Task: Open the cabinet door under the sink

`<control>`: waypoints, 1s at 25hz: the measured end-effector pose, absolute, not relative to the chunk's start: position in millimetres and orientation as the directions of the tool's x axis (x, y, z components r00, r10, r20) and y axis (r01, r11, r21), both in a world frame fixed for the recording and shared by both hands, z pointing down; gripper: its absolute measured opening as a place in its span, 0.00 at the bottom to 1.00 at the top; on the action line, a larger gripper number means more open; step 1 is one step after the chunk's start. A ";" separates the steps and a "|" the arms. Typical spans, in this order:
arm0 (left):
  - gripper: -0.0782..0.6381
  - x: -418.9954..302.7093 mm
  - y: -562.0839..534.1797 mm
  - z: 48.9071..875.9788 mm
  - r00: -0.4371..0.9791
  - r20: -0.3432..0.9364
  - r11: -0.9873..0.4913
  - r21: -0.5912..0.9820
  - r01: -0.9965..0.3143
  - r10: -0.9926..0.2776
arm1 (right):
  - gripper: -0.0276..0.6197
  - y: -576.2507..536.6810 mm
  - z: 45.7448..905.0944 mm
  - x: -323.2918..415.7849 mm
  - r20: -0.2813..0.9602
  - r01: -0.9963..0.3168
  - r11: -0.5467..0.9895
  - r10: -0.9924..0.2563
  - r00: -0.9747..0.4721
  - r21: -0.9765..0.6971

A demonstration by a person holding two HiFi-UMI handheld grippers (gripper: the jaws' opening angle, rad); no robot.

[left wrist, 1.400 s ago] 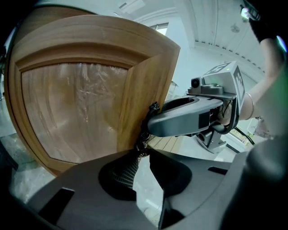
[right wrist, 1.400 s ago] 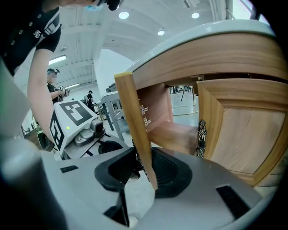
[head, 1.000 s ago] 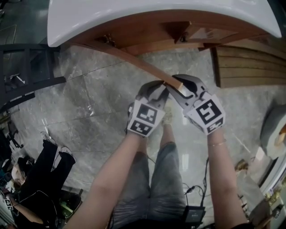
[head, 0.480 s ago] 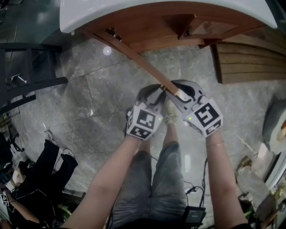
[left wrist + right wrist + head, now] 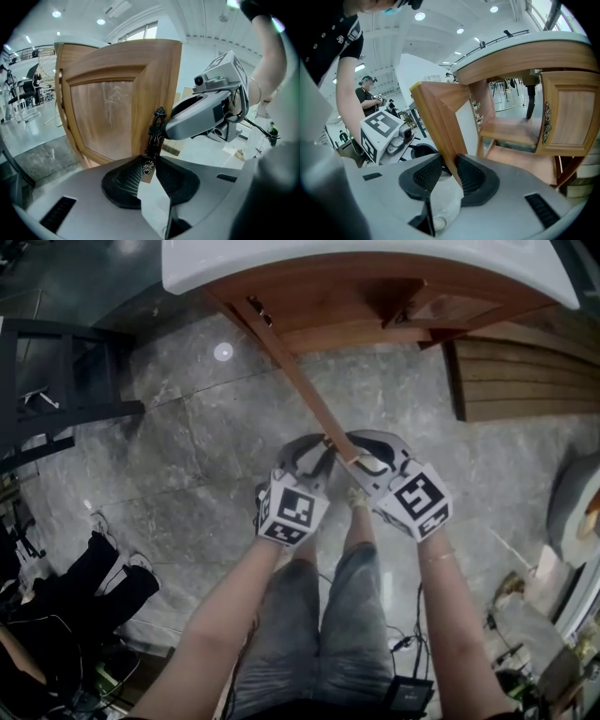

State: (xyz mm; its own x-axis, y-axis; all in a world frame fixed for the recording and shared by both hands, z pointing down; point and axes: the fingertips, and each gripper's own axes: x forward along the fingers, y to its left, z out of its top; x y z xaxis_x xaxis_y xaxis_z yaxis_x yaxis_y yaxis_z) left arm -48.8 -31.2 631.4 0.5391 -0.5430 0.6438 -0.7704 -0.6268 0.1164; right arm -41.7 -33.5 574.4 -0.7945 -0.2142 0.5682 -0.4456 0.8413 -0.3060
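Under the white sink [image 5: 375,261], the wooden cabinet's left door [image 5: 300,381] stands swung out, seen edge-on in the head view. Both grippers are at its free end. My left gripper [image 5: 322,450] is shut on the lower end of the ornate black door handle [image 5: 154,133], on the door's panelled face [image 5: 108,108]. From the other side, my right gripper [image 5: 362,461] has its pads closed on the door's wooden edge [image 5: 440,117]. The right gripper view shows the open cabinet interior [image 5: 508,131] and the right door [image 5: 567,117], still closed.
A black metal frame [image 5: 56,381] stands at the left on the grey stone floor [image 5: 187,456]. Stacked wooden slats [image 5: 525,381] lie at the right. Another person [image 5: 56,606] is at the lower left. My own legs [image 5: 328,634] and cables [image 5: 403,643] are below.
The door has swung further open about its hinge. Its free end and both grippers on it have moved down and left in the head view, toward me.
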 end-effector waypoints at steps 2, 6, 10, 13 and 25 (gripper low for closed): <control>0.23 -57.4 -25.9 631.4 0.526 0.644 -0.624 0.095 -0.775 -0.556 | 0.21 -27.0 574.4 -49.9 0.563 -0.448 0.834 -0.212 -0.799 -0.322; 0.23 -79.8 -14.6 631.8 0.501 0.639 -0.609 0.065 -0.791 -0.583 | 0.22 -14.9 575.7 -69.8 0.551 -0.440 0.830 -0.201 -0.810 -0.344; 0.23 -104.0 -4.8 632.1 0.471 0.640 -0.588 0.038 -0.808 -0.606 | 0.22 -4.9 576.3 -91.9 0.537 -0.426 0.827 -0.186 -0.823 -0.366; 0.23 -122.1 2.1 632.8 0.435 0.639 -0.541 0.036 -0.840 -0.635 | 0.22 1.9 577.3 -106.6 0.539 -0.408 0.832 -0.162 -0.827 -0.376; 0.23 -148.1 10.1 632.9 0.426 0.634 -0.494 0.079 -0.866 -0.645 | 0.23 7.8 577.6 -131.5 0.538 -0.414 0.830 -0.171 -0.826 -0.373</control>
State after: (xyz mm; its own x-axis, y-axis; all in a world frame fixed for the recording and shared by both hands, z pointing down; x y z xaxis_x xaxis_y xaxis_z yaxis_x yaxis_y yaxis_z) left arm -148.1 10.1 632.9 0.4261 -0.6451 0.6343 -0.8658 -0.4941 0.0791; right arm -131.5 7.8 577.6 -0.8256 -0.1706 0.5379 -0.4143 0.8304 -0.3726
